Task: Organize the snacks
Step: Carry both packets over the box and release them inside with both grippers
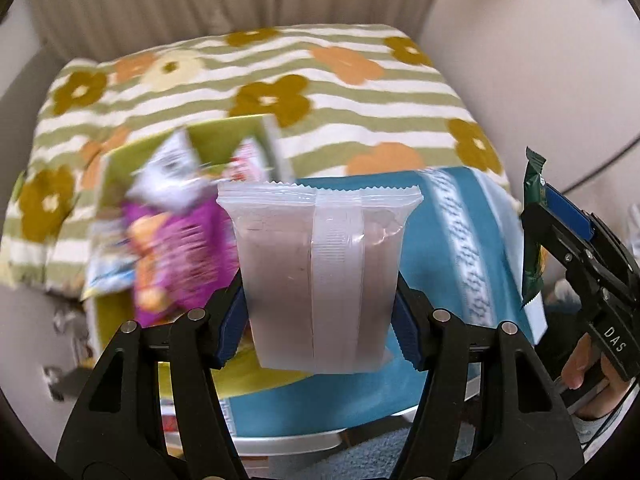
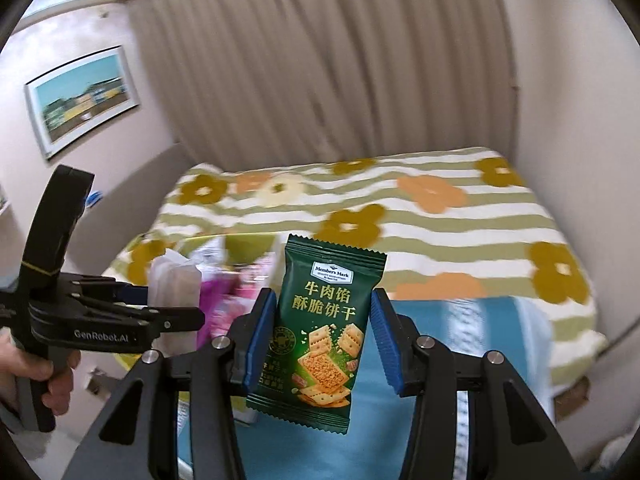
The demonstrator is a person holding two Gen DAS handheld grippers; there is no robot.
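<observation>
Snacks, 2 in hand:
- Clear packet [image 1: 320, 276], pinkish-brown bar inside, upright, pinched at both side edges by left gripper [image 1: 320, 332] fingers; held in air above blue cloth [image 1: 440, 240].
- Green cracker packet [image 2: 320, 340], "Member's Mark", upright w/ slight tilt, gripped btwn right gripper [image 2: 320, 340] fingers, blue pads on both sides; also above blue cloth.
- Yellow-green box [image 1: 224, 136], open top, left of cloth; holds purple bag [image 1: 180, 248], white bag [image 1: 172, 176], others blurred.
Edges/room: both packets hang free, well apart.
Surface: bed w/ striped floral cover [image 1: 360, 92], bare beyond box.
Room: beige curtain [image 2: 320, 60] behind bed; framed picture [image 2: 80, 98] on left wall.
</observation>
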